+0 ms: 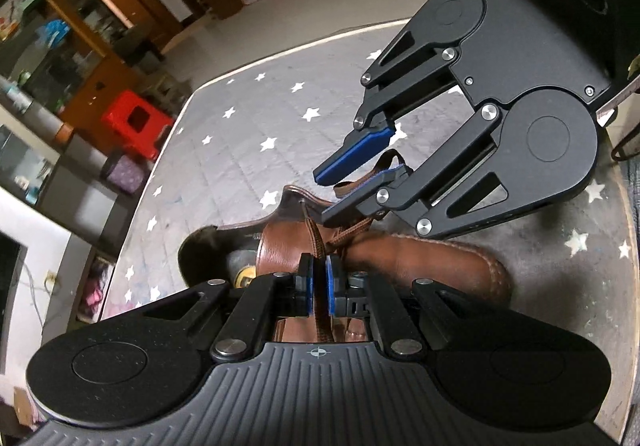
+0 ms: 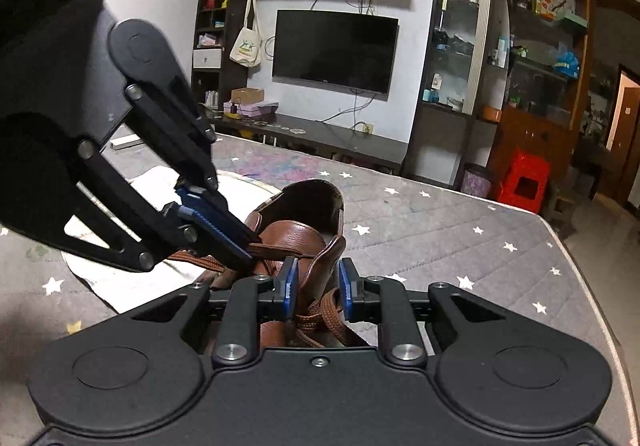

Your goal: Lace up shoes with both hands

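Left hand-held gripper [image 1: 319,282] — clamped on brown lace [image 1: 316,242] — above shoe [image 1: 420,266]

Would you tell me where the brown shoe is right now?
The brown shoe lies on the star-patterned grey cloth, directly ahead of both grippers; the left gripper pinches its lace above the tongue.

No legible text anywhere. Tote bag [image 2: 245,45] at 11 o'clock has a green-blue logo, letters too small to read.

A grey star-patterned mattress [image 2: 440,230] carries a brown shoe [image 2: 304,230] and a white cloth [image 2: 160,181].
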Demonstrator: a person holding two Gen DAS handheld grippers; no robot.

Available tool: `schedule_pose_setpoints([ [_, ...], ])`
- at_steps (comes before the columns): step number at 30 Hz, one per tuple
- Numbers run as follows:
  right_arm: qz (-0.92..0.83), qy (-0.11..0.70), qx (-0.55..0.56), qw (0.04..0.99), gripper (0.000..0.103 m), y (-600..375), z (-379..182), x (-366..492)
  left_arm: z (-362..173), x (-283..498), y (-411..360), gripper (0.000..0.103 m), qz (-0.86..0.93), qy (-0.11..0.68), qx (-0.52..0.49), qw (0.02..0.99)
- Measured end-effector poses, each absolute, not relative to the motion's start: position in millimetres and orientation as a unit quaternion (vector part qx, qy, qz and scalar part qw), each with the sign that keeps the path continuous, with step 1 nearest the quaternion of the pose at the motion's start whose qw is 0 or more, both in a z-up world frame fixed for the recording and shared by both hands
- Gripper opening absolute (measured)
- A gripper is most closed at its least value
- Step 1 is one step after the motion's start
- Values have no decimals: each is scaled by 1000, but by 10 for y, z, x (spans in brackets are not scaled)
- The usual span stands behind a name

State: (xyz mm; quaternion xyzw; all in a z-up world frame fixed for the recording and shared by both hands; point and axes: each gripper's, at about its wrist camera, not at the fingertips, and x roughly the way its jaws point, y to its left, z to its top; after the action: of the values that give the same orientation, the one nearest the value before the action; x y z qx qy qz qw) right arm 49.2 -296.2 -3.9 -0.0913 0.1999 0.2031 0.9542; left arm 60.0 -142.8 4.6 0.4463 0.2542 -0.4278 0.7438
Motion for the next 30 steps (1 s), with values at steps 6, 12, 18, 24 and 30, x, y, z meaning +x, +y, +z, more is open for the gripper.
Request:
schedule_pose_setpoints([
  [6, 203, 199, -87, 955, 23, -3015, -45, 493, 8, 659, -1399, 7, -446, 248, 448, 734],
  [12, 204, 199, -82, 955, 23, -3061, -51, 522, -59, 709, -1428, 8, -458, 241, 449, 728],
  [18, 216, 199, -86, 952, 23, -3011, -28, 557, -101, 791, -1492, 8, -452, 237, 453, 731],
  [24, 232, 195, -140, 943, 23, -2939, -26, 633, -97, 793, -1484, 8, -444, 232, 443, 743],
  [30, 247, 189, -200, 929, 23, -2870, -30, 715, -79, 812, -1478, 8, -439, 230, 433, 753],
])
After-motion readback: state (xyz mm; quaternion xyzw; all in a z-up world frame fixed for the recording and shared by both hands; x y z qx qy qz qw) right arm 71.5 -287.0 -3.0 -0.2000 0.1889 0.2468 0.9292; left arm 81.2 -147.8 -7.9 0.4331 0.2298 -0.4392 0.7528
